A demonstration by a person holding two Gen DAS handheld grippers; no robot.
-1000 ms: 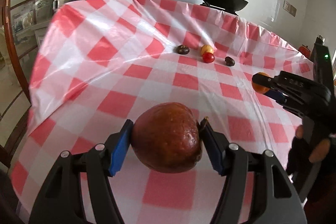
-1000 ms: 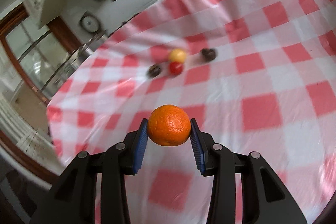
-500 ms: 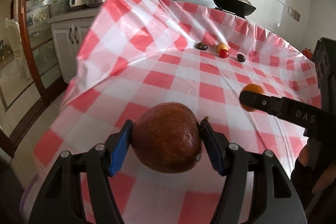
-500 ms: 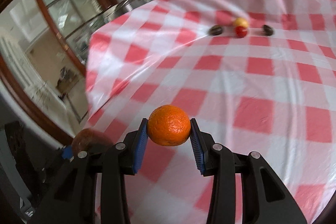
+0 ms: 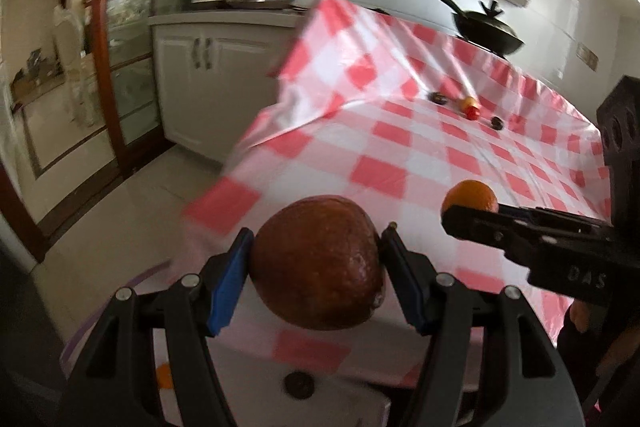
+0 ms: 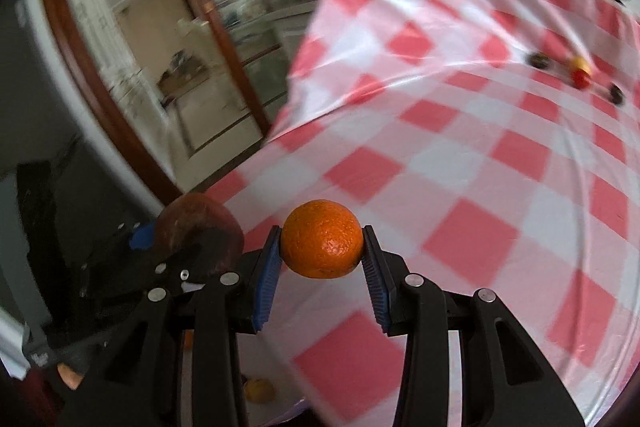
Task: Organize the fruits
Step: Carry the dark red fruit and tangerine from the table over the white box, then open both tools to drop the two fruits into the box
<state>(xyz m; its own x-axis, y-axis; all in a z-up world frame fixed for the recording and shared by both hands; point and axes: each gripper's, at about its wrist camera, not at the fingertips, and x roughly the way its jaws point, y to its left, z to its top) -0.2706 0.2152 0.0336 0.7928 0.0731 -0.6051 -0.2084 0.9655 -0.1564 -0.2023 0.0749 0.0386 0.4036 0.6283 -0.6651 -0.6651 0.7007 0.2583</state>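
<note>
My left gripper [image 5: 316, 263] is shut on a large brown fruit [image 5: 318, 261], held above the near left corner of the red-and-white checked table [image 5: 400, 147]. The right gripper [image 6: 322, 247] is shut on an orange [image 6: 322, 245] just beside it; in the left wrist view that orange [image 5: 472, 195] shows at the right, in the right wrist view the brown fruit [image 6: 196, 227] shows at the left. Far across the cloth lie several small fruits: a yellow one [image 5: 469, 103], a red one [image 5: 473, 112] and two dark ones [image 5: 438, 98] [image 5: 497, 123].
Below the table's near edge a white surface [image 5: 340, 399] holds a small orange fruit [image 6: 258, 389] and a dark round thing [image 5: 298, 385]. A black wok [image 5: 488, 35] stands behind the table. White cabinets [image 5: 200, 87], a wood-framed glass door [image 5: 124, 67] and tiled floor lie to the left.
Both grippers have drawn back from the table's middle toward its near left corner, still holding their fruits. The right gripper has rolled. The small fruits now look farther away.
</note>
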